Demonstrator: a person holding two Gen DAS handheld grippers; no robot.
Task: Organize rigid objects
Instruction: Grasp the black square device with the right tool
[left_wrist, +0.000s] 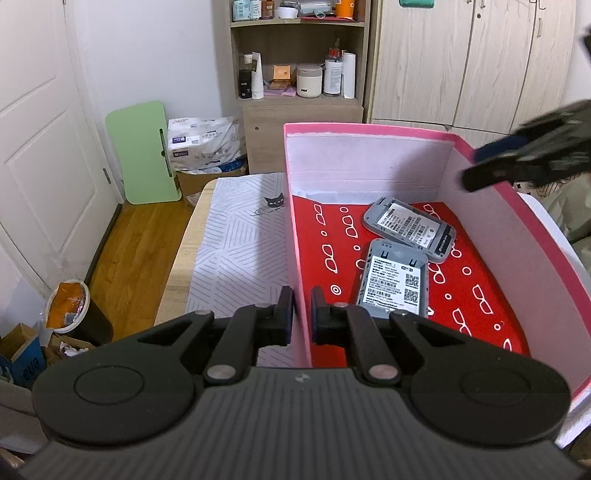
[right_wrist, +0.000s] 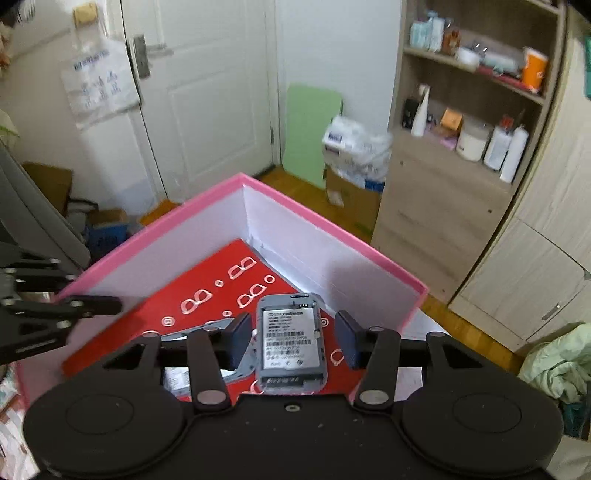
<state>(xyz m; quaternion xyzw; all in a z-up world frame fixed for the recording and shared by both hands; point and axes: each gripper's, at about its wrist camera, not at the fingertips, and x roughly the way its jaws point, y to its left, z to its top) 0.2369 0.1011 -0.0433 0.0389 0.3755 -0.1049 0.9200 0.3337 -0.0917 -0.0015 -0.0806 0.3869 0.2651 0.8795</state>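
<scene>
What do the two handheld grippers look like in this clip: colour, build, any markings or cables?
Both are matte black. The left gripper has a ribbed grey-black body, two round discs, flat link arms on silver pivot pins, and dark blue pads on its fingers. The right gripper matches, with a smoother body and one small central screw. No cables or lettering show; no hand or sleeve is visible.

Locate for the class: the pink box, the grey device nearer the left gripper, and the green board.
pink box (left_wrist: 369, 129): left wrist view, far rim.
grey device (left_wrist: 395, 280): left wrist view, white label.
green board (left_wrist: 142, 155): left wrist view, flat face.

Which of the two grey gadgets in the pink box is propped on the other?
The farther grey device, nearer the back wall; its edge overlaps the nearer device, lying flat.
</scene>
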